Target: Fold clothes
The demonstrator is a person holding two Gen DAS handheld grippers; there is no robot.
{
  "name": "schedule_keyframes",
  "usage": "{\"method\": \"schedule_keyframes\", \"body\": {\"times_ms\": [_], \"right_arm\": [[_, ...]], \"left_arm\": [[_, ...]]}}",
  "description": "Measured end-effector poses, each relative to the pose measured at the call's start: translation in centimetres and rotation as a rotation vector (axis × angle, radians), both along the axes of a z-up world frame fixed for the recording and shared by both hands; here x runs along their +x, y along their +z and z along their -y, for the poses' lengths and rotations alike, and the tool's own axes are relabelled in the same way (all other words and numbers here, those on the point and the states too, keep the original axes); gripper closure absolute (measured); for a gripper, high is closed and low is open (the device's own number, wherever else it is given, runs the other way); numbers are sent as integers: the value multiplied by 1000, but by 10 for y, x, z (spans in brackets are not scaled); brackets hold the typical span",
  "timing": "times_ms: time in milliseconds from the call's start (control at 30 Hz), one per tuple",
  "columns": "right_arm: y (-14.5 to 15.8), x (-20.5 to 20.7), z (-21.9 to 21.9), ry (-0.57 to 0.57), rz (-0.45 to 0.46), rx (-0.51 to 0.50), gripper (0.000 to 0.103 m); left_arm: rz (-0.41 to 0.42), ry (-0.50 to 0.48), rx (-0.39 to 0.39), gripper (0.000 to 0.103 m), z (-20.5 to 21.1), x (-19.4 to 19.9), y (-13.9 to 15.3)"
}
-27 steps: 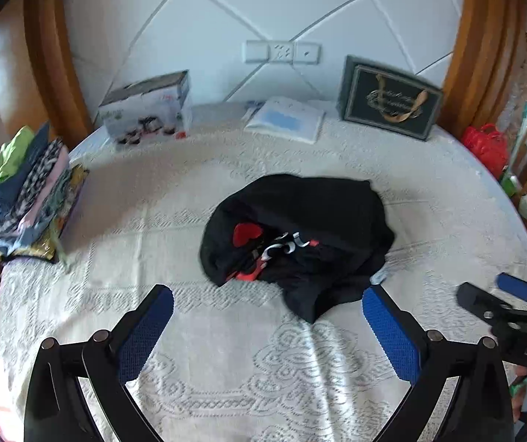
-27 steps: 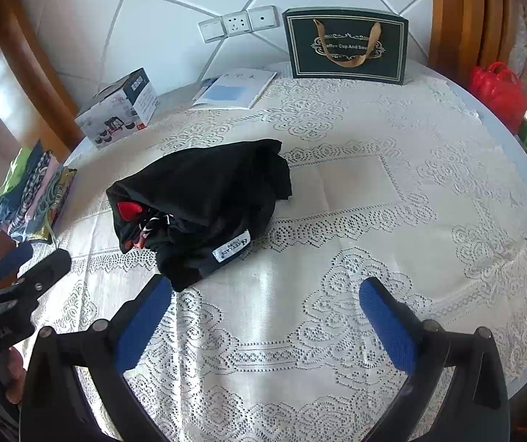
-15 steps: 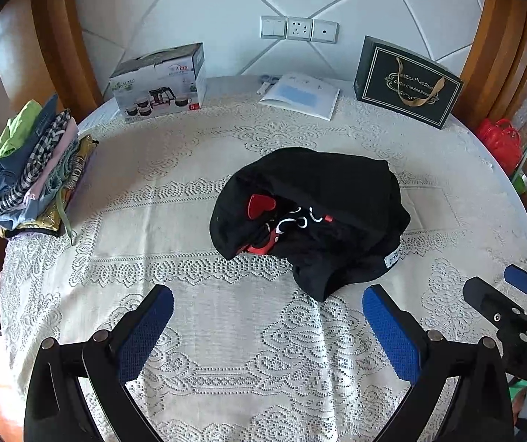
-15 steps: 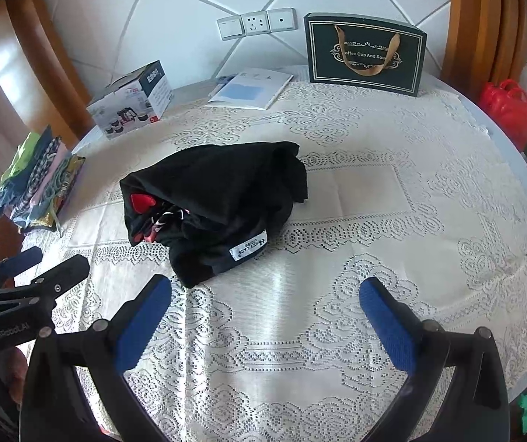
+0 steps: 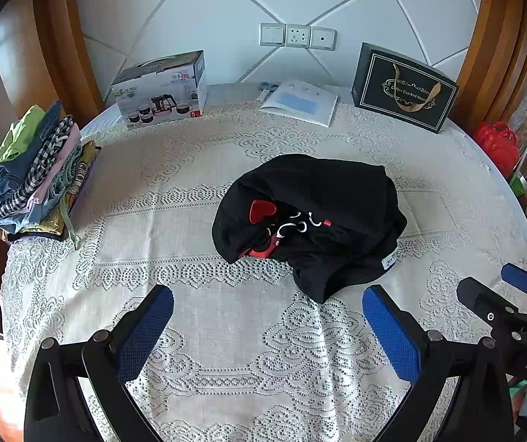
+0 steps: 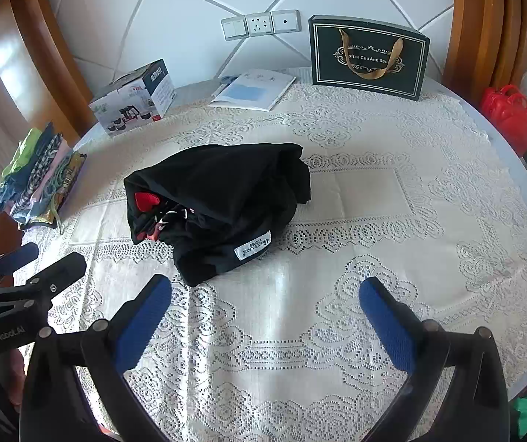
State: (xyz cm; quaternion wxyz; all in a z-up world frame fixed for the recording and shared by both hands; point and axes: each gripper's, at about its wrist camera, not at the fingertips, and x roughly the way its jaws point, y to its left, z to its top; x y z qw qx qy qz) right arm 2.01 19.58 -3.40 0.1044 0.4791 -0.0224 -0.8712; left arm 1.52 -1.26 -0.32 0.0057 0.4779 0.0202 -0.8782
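Note:
A crumpled black garment (image 5: pixel 315 217) with red and white print lies bunched in the middle of the round table; it also shows in the right wrist view (image 6: pixel 219 206), with a white label at its near edge. My left gripper (image 5: pixel 267 328) is open and empty, above the lace cloth just short of the garment's near edge. My right gripper (image 6: pixel 263 316) is open and empty, nearer than the garment and to its right. Each gripper also shows in the other's view: the right gripper (image 5: pixel 499 294) and the left gripper (image 6: pixel 31 261).
A pile of folded clothes (image 5: pixel 31 173) sits at the table's left edge. At the back stand a tea-set box (image 5: pixel 160 88), a white booklet (image 5: pixel 300 101) and a dark gift bag (image 5: pixel 403 88). A lace tablecloth (image 5: pixel 248 350) covers the table. A red bag (image 5: pixel 495 143) lies beyond the right edge.
Both grippers have pulled back and risen a little, so the garment sits farther ahead in both views. Both stay open. The garment has not moved.

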Motion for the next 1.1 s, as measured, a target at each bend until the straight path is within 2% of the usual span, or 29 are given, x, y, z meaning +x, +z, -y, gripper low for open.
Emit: {"method": "schedule_keyframes", "body": {"times_ms": [600, 1100], "right_arm": [[-5, -9, 4, 6, 16, 18, 0], [-21, -35, 9, 14, 64, 34, 0]], "left_arm": [[3, 2, 14, 0, 6, -12, -1], [54, 17, 25, 0, 14, -38, -23]]}}
